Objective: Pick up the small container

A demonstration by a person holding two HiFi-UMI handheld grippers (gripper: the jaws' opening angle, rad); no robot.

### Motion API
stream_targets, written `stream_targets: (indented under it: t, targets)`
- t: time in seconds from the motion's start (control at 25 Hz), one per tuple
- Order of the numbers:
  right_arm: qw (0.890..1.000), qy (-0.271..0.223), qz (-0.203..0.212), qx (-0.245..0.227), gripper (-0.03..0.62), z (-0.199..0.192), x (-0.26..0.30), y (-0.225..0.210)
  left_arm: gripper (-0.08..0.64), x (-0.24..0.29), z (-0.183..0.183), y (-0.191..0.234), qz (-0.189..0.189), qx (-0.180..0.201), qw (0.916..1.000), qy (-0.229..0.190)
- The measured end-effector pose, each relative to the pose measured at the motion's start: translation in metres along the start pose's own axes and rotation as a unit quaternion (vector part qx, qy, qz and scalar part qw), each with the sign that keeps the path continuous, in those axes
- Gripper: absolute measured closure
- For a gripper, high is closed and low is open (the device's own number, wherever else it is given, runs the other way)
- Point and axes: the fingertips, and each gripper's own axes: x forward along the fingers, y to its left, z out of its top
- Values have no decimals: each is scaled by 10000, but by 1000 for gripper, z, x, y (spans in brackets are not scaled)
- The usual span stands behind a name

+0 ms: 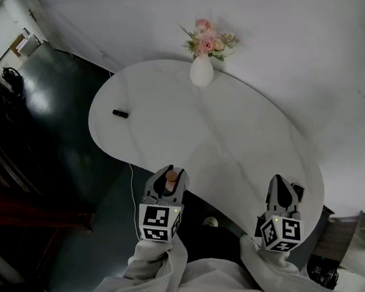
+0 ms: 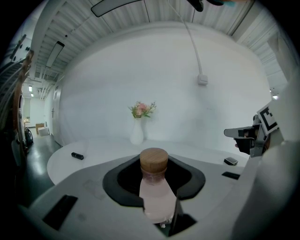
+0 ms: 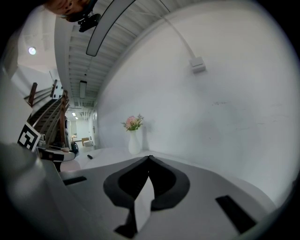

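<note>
The white table (image 1: 246,128) and flower vase (image 1: 201,70) are viewed steeply from above in the head view and nearly level, from the near edge, in both gripper views.

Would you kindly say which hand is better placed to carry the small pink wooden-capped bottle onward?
Left: the left tool is clamped on the small pink bottle with the wooden cap, while the right tool is shut and empty.

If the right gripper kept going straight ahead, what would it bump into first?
Probably the plain white wall. The shut, empty right gripper aims just right of the white vase of pink flowers, over the white rounded table. Depth is hard to judge.
</note>
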Motion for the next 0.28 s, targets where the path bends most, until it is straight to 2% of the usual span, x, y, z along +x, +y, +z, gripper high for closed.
stream_targets:
  t: [0.28]
  targets:
    - [9999, 36, 19, 95, 543, -5, -9, -5, 439, -3, 2, -9, -30, 22, 10000, -46]
